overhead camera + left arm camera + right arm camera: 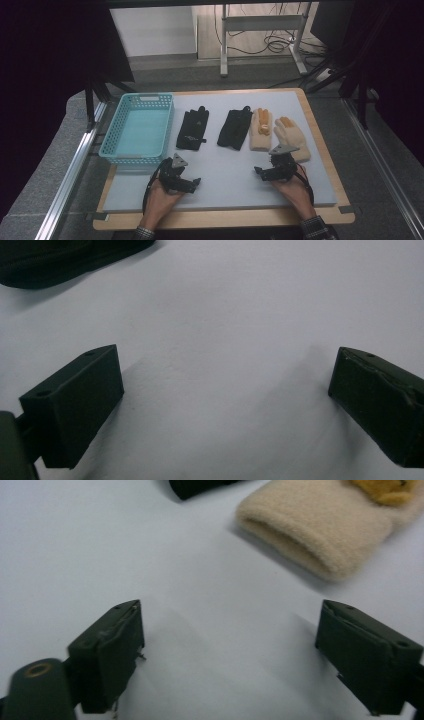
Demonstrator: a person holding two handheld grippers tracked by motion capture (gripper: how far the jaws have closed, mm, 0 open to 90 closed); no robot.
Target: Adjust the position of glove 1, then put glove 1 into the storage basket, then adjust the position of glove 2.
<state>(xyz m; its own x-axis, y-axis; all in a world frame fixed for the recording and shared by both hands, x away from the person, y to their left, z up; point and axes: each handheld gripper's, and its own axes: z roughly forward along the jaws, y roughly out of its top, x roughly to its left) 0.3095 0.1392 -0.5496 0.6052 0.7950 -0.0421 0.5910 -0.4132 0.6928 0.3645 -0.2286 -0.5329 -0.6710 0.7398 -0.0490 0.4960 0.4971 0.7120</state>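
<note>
Item one, hidden or unclear: in the left gripper view we see a black glove (60, 260) cut off by the upper left corner of the frame; in the right gripper view the cream glove (320, 535) runs off the upper right edge, its orange fingertips barely in frame. In the high view the far room is dim and the dark shapes at both sides of the frame cannot be made out.

Item two, surface and room: a pale grey mat (225, 170) covers a wooden tabletop (220, 219). Beyond it, at the top centre of the frame, we note grey floor, a metal stand (260, 30) and loose cables.

Item three, goods: a turquoise basket (137, 157) at centre left; to its right a row of two black gloves (192, 129) (235, 129) and two cream gloves (261, 131) (291, 136), the last lying just above the right hand-held gripper.

Item four, tools: the left hand-held gripper (187, 184) rests low on the mat at lower centre left, jaws spread wide with bare mat between them. The right hand-held gripper (265, 172) sits at lower centre right, jaws likewise wide apart and holding nothing, the nearer cream glove's cuff near, ahead of it, not touching.
</note>
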